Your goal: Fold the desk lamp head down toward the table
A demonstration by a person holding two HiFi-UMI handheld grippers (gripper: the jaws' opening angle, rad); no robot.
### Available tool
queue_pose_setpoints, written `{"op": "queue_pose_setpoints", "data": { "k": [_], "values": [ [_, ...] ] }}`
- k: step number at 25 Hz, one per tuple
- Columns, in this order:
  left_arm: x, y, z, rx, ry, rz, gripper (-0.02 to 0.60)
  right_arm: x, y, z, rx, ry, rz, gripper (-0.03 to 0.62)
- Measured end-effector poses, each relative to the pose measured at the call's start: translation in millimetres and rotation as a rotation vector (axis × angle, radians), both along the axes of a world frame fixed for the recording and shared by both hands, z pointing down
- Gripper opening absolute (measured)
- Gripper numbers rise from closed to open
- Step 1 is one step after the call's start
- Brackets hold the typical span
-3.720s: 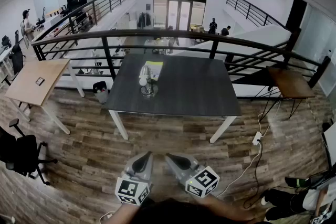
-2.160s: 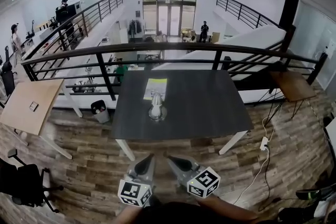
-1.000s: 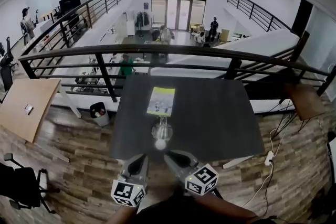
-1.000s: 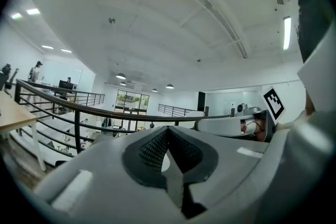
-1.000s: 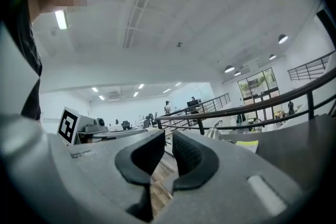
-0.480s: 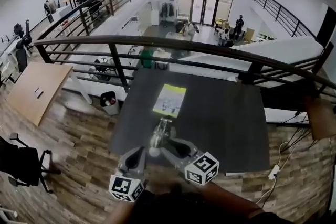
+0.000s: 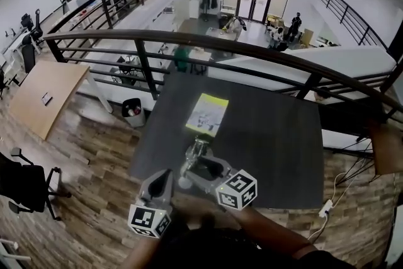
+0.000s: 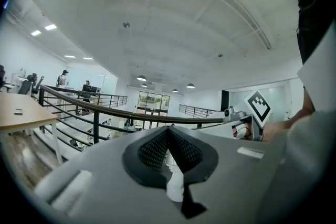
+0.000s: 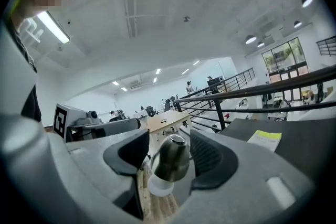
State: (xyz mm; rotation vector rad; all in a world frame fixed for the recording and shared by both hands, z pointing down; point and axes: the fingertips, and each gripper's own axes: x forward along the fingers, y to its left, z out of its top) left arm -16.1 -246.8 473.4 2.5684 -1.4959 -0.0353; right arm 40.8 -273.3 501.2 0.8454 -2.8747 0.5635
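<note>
The desk lamp (image 7: pixel 196 149) stands near the front left of the dark table (image 7: pixel 271 135). Its metal head with a white rim (image 9: pixel 168 162) hangs toward me. My right gripper (image 7: pixel 196 172) reaches level over the table's front edge. Its jaws have just been opening and now stand wide on either side of the lamp head, which sits between the pads (image 9: pixel 210 157) with a gap on each side. In its own view the right gripper (image 9: pixel 169 134) frames the head. My left gripper (image 7: pixel 165 176) hovers just left of the lamp, its pads (image 8: pixel 168 150) meeting at the tip.
A yellow-green booklet (image 7: pixel 208 113) lies on the table behind the lamp. A black railing (image 7: pixel 189 41) runs along the table's far side above a lower floor. A light wooden desk (image 7: pixel 44 94), a bin (image 7: pixel 132 111) and an office chair (image 7: pixel 25 183) stand to the left.
The view has closed in on the table. Both grippers have come forward over its front edge, and the right one now has the lamp head between wider jaws.
</note>
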Motion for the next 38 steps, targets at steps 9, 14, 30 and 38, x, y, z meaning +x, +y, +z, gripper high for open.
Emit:
{"op": "queue_pose_setpoints", "data": {
  "k": [9, 14, 30, 38],
  "values": [
    [-11.4, -8.3, 8.0, -0.029, 0.010, -0.010, 0.000, -15.9, -5.1, 15.2, -0.043, 0.048, -0.062, 0.233],
    [-14.2, -11.0, 8.6, -0.027, 0.015, -0.008, 0.000, -14.8, -4.0, 18.4, -0.033, 0.052, -0.047, 0.224],
    [-7.7, -3.1, 14.1, -0.048, 0.026, 0.003, 0.000, -28.1, 31.2, 66.6, 0.047, 0.240, -0.079, 0.207],
    [-12.9, -1.1, 17.1, -0.060, 0.030, -0.005, 0.000, -40.9, 45.8, 101.9, 0.142, 0.354, -0.118, 0.204]
  ]
}}
